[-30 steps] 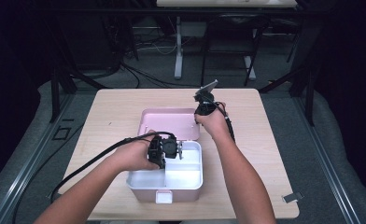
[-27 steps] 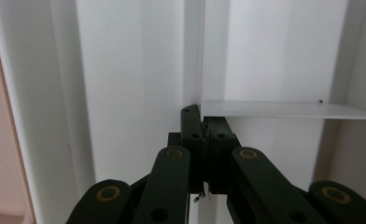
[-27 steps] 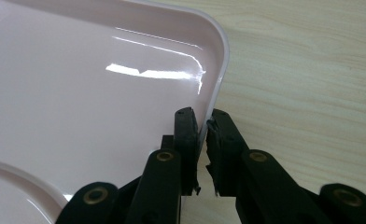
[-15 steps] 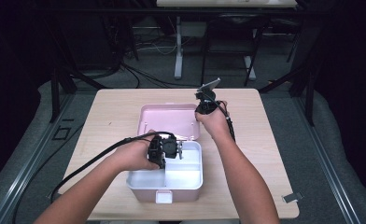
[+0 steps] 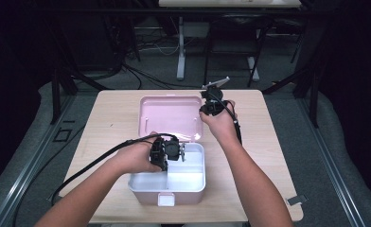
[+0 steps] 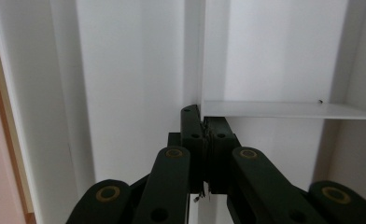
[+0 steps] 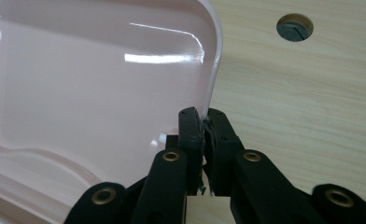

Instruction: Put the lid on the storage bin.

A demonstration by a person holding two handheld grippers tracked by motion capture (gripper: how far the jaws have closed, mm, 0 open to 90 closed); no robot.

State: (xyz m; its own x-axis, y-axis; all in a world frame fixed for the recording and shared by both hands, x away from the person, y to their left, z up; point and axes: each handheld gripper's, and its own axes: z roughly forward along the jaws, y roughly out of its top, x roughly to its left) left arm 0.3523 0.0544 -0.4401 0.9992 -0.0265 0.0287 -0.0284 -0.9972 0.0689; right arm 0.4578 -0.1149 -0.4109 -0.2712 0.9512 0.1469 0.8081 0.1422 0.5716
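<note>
- Standing across the white box (image 5: 193, 176), splitting it: a divider (image 6: 284, 109) (thin, white).
- Blocking the table (image 5: 278, 156) behind: the pink lid (image 5: 169, 116), lying open.

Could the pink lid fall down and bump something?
It might. The right gripper is pinching only the thin edge of the pink lid, so the lid could slip out and drop. The left gripper is shut on a divider wall inside the white box, right under where the lid would swing, so a falling lid could hit that hand. A hard tug on the lid could also shift the whole box.
</note>
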